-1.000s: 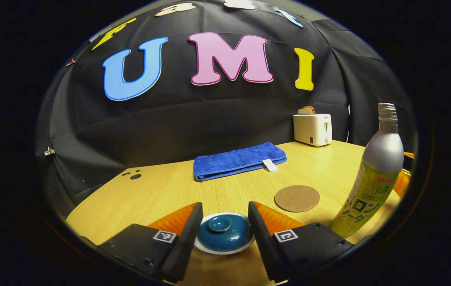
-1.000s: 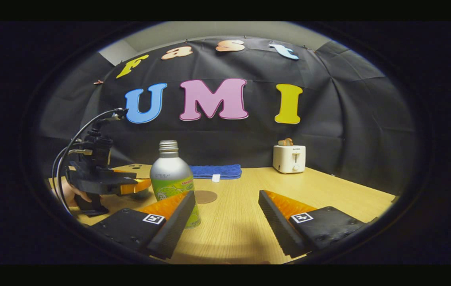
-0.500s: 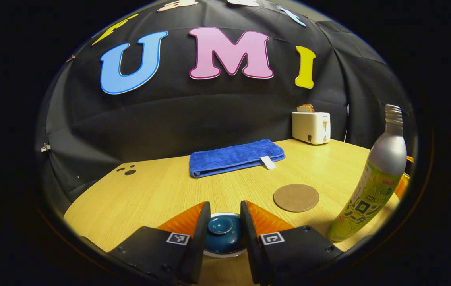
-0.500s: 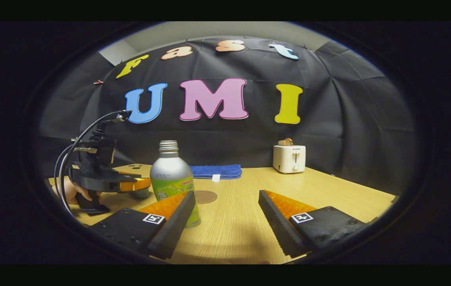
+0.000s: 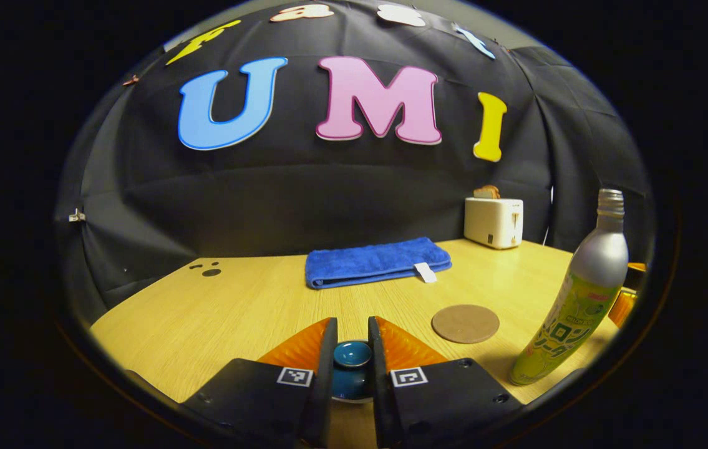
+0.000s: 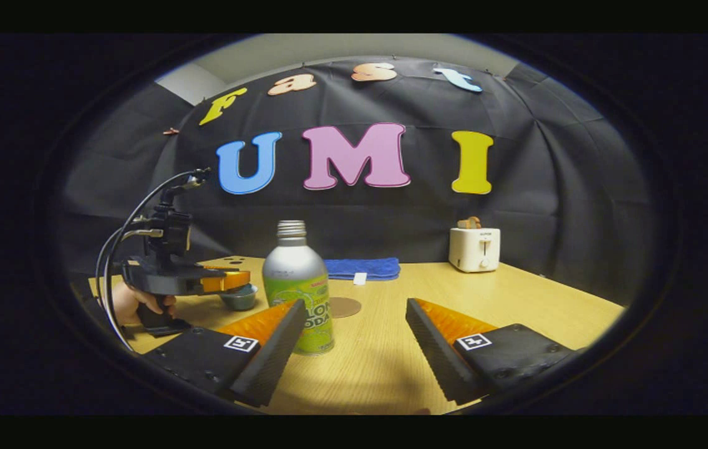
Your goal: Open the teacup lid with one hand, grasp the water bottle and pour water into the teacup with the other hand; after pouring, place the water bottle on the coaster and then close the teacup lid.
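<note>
The water bottle (image 6: pixel 298 288) carries a green label on its lower half; in the right gripper view the letters "ODA" read on it above a cut-off line ending "ION". Each right gripper (image 6: pixel 354 349) finger bears a square black-and-white marker without legible text

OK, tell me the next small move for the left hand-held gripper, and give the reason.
Probably lift straight up. In the left gripper view the left hand-held gripper has its fingers closed against the knob of the teacup lid, so the grip looks set. The water bottle stands upright on the table, with the right hand-held gripper open near it, so the teacup needs uncovering before pouring.
</note>
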Motion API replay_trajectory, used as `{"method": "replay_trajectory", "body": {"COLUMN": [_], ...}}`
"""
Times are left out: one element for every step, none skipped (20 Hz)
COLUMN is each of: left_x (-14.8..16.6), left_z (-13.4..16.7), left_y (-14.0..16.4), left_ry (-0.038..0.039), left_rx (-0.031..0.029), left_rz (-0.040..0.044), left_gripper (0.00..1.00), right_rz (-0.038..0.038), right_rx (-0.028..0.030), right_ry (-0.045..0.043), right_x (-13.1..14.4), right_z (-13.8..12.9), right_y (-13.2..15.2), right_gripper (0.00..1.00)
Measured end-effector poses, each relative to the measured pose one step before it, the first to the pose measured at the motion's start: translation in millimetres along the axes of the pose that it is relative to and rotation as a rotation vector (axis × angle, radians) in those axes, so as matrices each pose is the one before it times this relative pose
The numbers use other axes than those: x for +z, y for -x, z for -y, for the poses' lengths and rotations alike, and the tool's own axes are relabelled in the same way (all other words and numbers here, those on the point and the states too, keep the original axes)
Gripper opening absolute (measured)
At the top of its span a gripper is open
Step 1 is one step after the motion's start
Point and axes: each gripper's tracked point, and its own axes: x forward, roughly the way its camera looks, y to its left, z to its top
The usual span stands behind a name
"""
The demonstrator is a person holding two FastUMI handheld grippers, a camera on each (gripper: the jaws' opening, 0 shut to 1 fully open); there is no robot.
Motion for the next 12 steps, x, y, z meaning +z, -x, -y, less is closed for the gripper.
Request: {"method": "replay_trajectory", "body": {"left_x": [5.57,3.97,6.08,-3.90,2.53,-2.27,0.57,-0.69,0.41,0.02,1.30,-1.38], "left_z": [-1.78,-0.28,-1.04,0.43,-1.01,-0.35,0.79,1.70,0.67,-1.15,-2.72,-2.58], "left_y": [4.57,3.67,3.36,0.53,2.53,0.17,-0.07,-0.24,0.31,0.36,0.84,0.75], "left_ry": [0.01439,-0.00860,-0.00936,0.00494,-0.00142,0.00035,-0.00084,-0.00027,-0.00058,-0.00005,0.00008,-0.00052], "left_rx": [0.00222,0.00382,0.00206,-0.00317,0.00066,-0.00405,-0.00809,-0.01105,-0.01293,-0.00707,-0.00414,-0.00074], "left_rz": [0.03588,0.03467,0.03529,-0.00781,0.00855,-0.00469,0.00192,0.00028,0.00042,0.00086,-0.00037,0.00000], "left_gripper": [0.31,0.31,0.31,0.31,0.30,0.31,0.31,0.31,0.31,0.31,0.31,0.31], "right_rz": [-0.00298,0.00294,0.00214,-0.00081,-0.00509,-0.00365,0.00115,-0.00121,-0.00210,-0.00366,-0.00593,0.00032], "right_rx": [0.01898,0.02588,0.01347,0.00977,0.01473,0.00877,-0.00790,-0.02511,-0.02886,-0.01848,-0.01604,-0.01284], "right_ry": [-0.00019,0.00003,0.00242,0.00042,0.00100,0.00297,0.00472,0.00561,0.00002,-0.00416,-0.00687,-0.00272], "right_x": [-0.98,0.06,1.01,-0.31,-1.70,-0.13,0.74,0.26,-1.35,-0.97,-1.37,-0.03], "right_z": [-4.79,-7.68,-6.82,-4.27,-5.92,-4.92,-0.69,3.86,6.04,3.34,2.08,1.69], "right_y": [2.58,2.23,2.03,-0.10,-1.30,-2.68,-2.95,-3.93,-2.28,-3.18,-4.69,-2.75], "right_gripper": [0.99,0.99,0.98,0.99,0.98,0.99,0.99,0.99,0.98,0.98,0.98,0.98]}}
